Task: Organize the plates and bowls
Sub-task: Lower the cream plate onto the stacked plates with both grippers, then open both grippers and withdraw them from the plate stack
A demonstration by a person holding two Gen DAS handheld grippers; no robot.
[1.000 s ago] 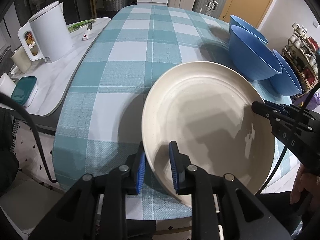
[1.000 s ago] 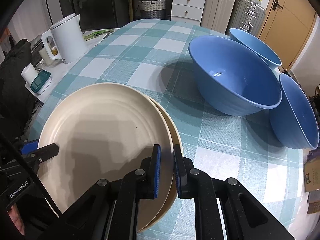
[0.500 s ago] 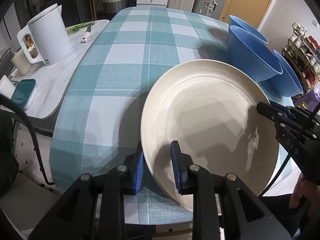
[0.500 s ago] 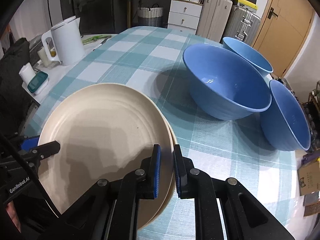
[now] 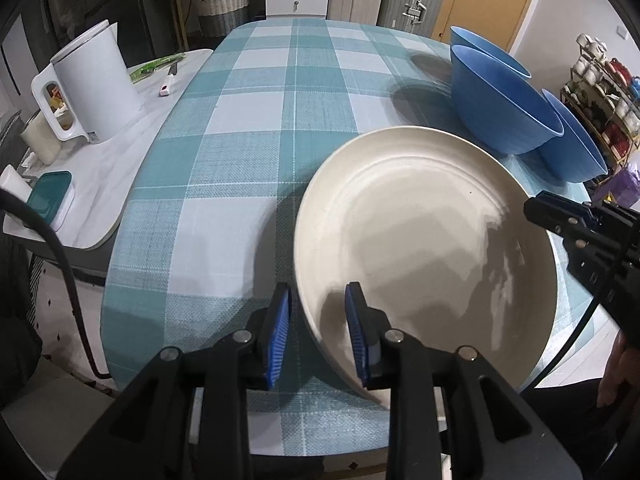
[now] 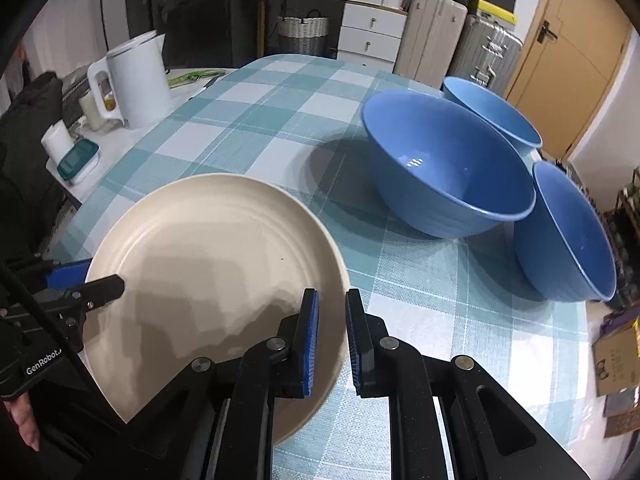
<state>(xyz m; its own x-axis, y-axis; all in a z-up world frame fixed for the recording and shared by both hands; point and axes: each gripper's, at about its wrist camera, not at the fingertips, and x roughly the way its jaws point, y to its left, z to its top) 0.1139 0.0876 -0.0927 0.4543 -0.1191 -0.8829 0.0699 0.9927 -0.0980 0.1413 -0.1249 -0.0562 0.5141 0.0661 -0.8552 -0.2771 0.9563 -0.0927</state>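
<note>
A cream plate (image 5: 420,240) lies at the near edge of the checked table (image 5: 248,152), and I cannot see a second plate under it. My left gripper (image 5: 318,328) straddles its left rim. Its jaws are opening, and the outer pad stands clear of the rim. My right gripper (image 6: 331,336) is shut on the right rim of the plate (image 6: 208,260). Three blue bowls sit at the right: a big one (image 6: 448,168), one behind it (image 6: 492,116) and one leaning beside it (image 6: 568,232).
A white kettle (image 5: 92,84) and a teal-lidded box (image 5: 50,194) stand on a white side counter (image 5: 120,168) left of the table. Drawers, a basket and suitcases line the far wall. A person's hand (image 5: 616,368) shows at the lower right.
Two cream plates lay offset before; now only one outline shows, the upper squared over the lower. The left gripper's jaws have spread wider around the rim.
</note>
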